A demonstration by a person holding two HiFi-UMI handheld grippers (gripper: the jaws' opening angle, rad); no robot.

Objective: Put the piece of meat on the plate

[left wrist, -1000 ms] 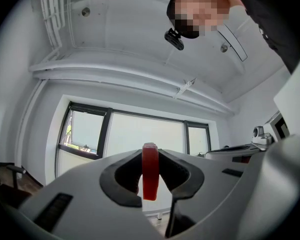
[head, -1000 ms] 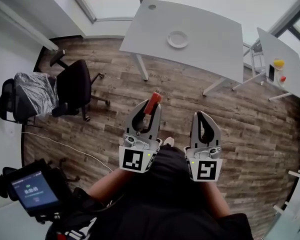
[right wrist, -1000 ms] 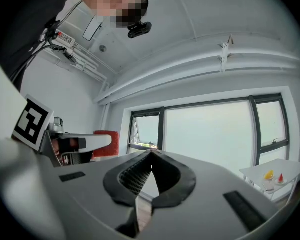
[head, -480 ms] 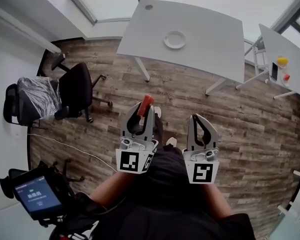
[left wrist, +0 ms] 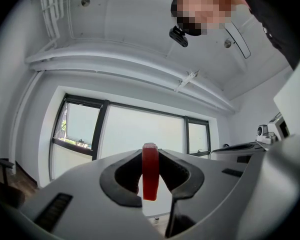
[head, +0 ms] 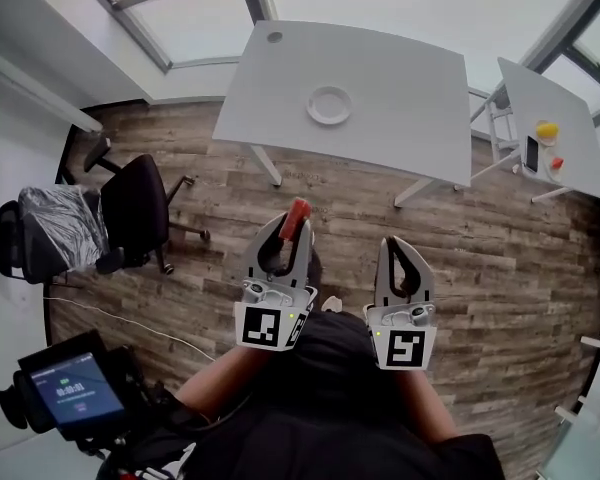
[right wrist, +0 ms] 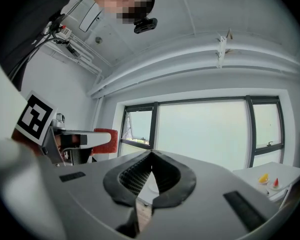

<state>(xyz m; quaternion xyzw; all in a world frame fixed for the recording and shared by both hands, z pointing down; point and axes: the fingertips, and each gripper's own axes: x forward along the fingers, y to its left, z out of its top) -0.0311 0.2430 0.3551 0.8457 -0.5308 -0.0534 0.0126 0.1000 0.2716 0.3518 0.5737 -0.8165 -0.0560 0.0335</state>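
Head view: left claw [head: 291, 230] clamped on a flat red piece of meat [head: 297, 214]. The meat pokes out past the tips, above the wood-plank floor [head: 500, 258]. Right claw [head: 398, 245] closed, empty. Round white plate [head: 329, 105] sits on the white surface [head: 410, 78], well apart from both claws.
Left gripper view: meat [left wrist: 150, 176] upright, edge-on, pinched between both pads.
Right gripper view: tips meet, nothing between them.

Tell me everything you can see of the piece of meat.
The piece of meat is a thin, flat, glossy red slab. It stands on edge, pinched between the jaws of the left claw, one end poking past their tips. Nothing else touches it; it hangs over the wooden floor, short of the table.
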